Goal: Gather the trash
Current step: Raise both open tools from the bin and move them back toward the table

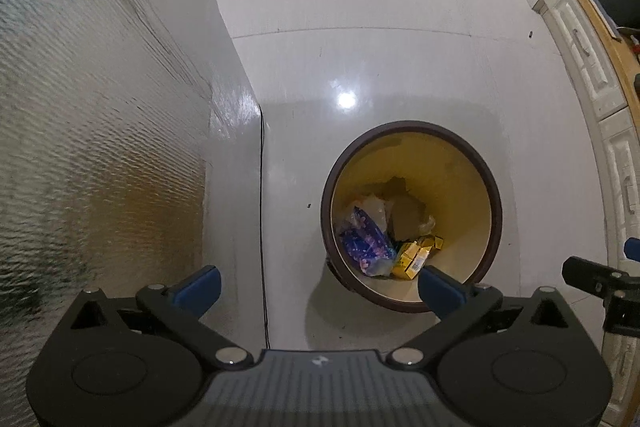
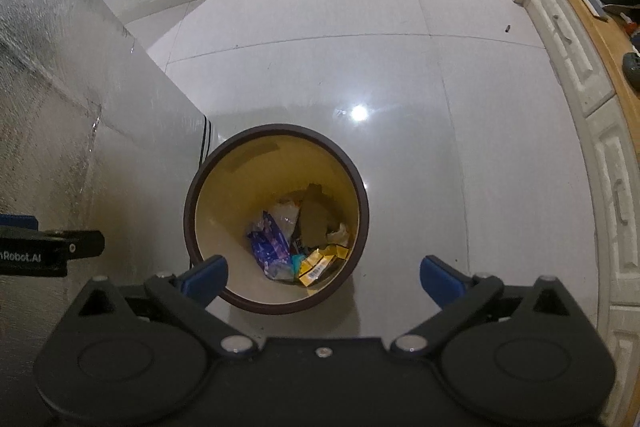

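- Trash (image 2: 288, 247) lies at the bottom of the round bin (image 2: 362, 203); none of it is in my grippers.
- Left gripper (image 1: 320, 281) is spread wide and holds nothing; its right finger shows in front of the near rim of the bin in this view.
- Right gripper (image 2: 324, 277) is also wide apart and empty, and it hangs above the near rim of the bin.
- Inside the bin I see a blue patterned wrapper (image 1: 366, 247), a yellow carton (image 1: 412, 259), a brown piece of paper or card (image 2: 314, 223) and some clear plastic (image 2: 286, 213).
- Beside the bin, on the left, stands a silver textured appliance (image 1: 100, 107), and a thin black cable (image 1: 262, 207) runs down along its edge.
- At the far right there is a white cabinet with drawers (image 2: 560, 27) under a wooden counter (image 2: 600, 39).
- On the shiny tile floor (image 2: 400, 67) I see only a small dark speck (image 2: 508, 27) far right; I cannot tell what it is.
- My judgement: the collecting looks nearly finished or finished, since both grippers are empty and no clear litter is left in view.
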### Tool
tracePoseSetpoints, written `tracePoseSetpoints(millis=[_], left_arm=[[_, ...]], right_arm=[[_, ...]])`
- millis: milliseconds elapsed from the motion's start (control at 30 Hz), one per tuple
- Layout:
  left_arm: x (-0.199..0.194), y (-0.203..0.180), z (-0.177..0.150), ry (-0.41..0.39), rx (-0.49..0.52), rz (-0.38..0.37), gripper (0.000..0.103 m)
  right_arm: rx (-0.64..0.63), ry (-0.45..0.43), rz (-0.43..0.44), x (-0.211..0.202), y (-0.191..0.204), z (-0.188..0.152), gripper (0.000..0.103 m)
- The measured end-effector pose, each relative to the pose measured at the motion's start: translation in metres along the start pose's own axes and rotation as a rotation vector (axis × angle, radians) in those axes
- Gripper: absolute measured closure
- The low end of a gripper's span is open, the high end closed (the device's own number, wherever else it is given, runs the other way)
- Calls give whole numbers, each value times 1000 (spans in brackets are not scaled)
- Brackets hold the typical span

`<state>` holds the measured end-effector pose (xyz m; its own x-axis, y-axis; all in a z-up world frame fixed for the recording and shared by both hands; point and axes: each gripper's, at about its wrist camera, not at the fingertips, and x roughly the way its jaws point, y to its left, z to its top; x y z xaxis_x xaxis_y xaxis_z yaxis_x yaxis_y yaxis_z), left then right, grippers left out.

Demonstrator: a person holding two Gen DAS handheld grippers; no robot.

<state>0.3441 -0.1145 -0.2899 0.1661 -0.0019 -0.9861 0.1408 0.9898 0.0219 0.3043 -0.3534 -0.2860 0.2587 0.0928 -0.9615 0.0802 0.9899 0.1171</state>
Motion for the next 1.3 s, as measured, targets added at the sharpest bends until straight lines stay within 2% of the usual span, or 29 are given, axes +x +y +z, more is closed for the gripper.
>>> tracePoseSetpoints(millis=[667,933,1300], left_arm=[[-73,-4,-23,-138,9,-6,0],[-107,-7,-31,-232,7,-18,0],[-155,-7,-45,-361,6,-28,0]], right_arm=[[69,-113,11,-69,-8,-16,0],[84,-194,17,-103,-8,-26,0],[70,-312,-20,-149,-11,-40,0]])
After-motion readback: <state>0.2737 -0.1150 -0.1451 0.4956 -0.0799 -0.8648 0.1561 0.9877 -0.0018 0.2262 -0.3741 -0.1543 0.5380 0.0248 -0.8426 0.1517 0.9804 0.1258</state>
